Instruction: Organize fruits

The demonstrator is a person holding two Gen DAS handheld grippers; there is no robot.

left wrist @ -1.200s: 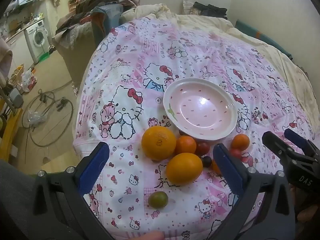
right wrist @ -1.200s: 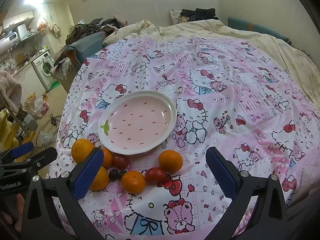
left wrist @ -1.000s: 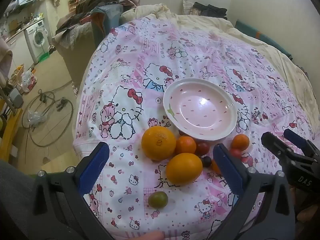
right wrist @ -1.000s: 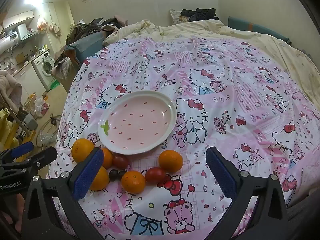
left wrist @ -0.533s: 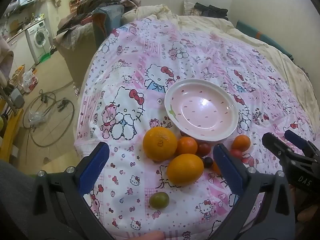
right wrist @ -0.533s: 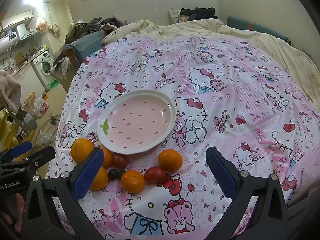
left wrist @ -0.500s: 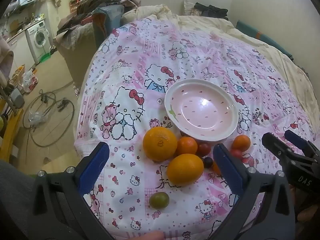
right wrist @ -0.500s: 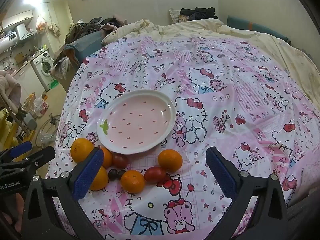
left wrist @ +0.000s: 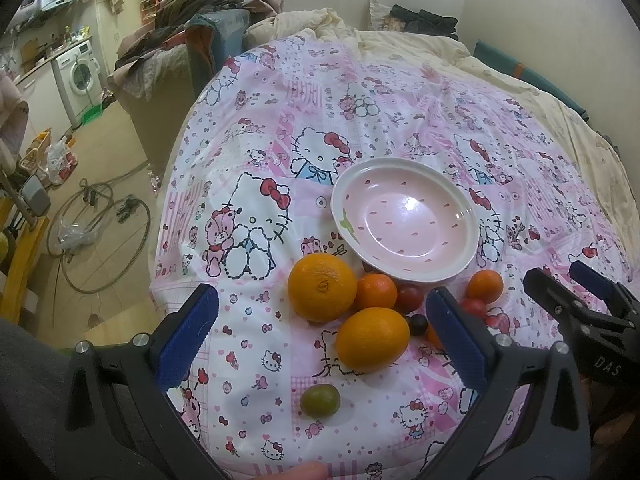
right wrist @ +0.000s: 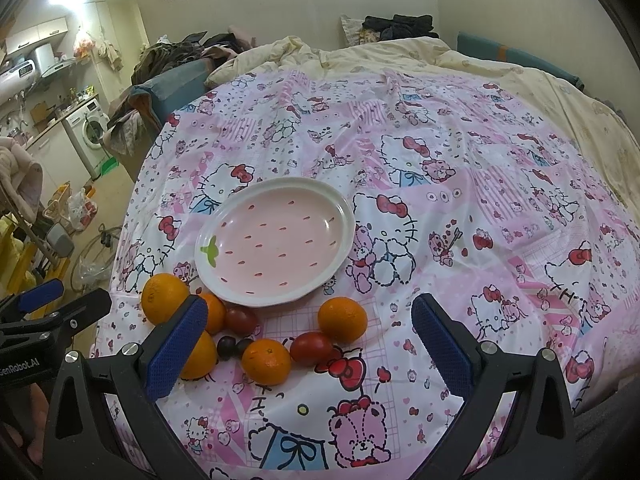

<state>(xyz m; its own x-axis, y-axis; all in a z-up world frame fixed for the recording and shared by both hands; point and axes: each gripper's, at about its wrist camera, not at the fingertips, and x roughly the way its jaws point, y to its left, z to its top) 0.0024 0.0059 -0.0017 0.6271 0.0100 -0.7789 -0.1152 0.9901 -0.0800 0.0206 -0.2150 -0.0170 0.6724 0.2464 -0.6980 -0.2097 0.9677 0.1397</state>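
Nothing on the bed has shifted since the earlier frames; both views have eased slightly nearer, fruit and dish unmoved.

Pink shallow oval ceramic dish with white rim and strawberry-seed print (left wrist: 404, 226) (right wrist: 276, 242): on the pink-and-white cartoon-cat bedspread (left wrist: 280, 92) (right wrist: 460, 160), holding no fruit.

Fruit, all on the bedspread along the dish's near edge:
- Large round orange (left wrist: 322, 288) (right wrist: 165, 298), at the left end.
- Oval orange (left wrist: 372, 339), nearer than the large one; in the right wrist view largely behind the hand-held gripper's finger.
- Small tangerine (left wrist: 375, 291), touching the large orange and beside the dish rim.
- Dark red tomato (left wrist: 409, 297) (right wrist: 240, 321), right of that tangerine.
- Small dark plum-like fruits (left wrist: 417, 324) (right wrist: 226, 347), two seen in the right wrist view.
- Second tangerine (right wrist: 266, 361), near centre.
- Red tomato (right wrist: 312, 348), touching it.
- Third tangerine (left wrist: 485, 287) (right wrist: 343, 319), at the right end.
- Small green round fruit (left wrist: 320, 400), alone, nearest the bed's edge.

Left hand-held gripper (left wrist: 318, 330): blue-padded fingers spread wide, empty, above the near-left fruit.
Right hand-held gripper (right wrist: 310, 338): spread wide, empty, over the near-centre fruit.

Background: white washing machine (left wrist: 78, 76) far left; piled clothes (left wrist: 192, 12) beyond the bed.
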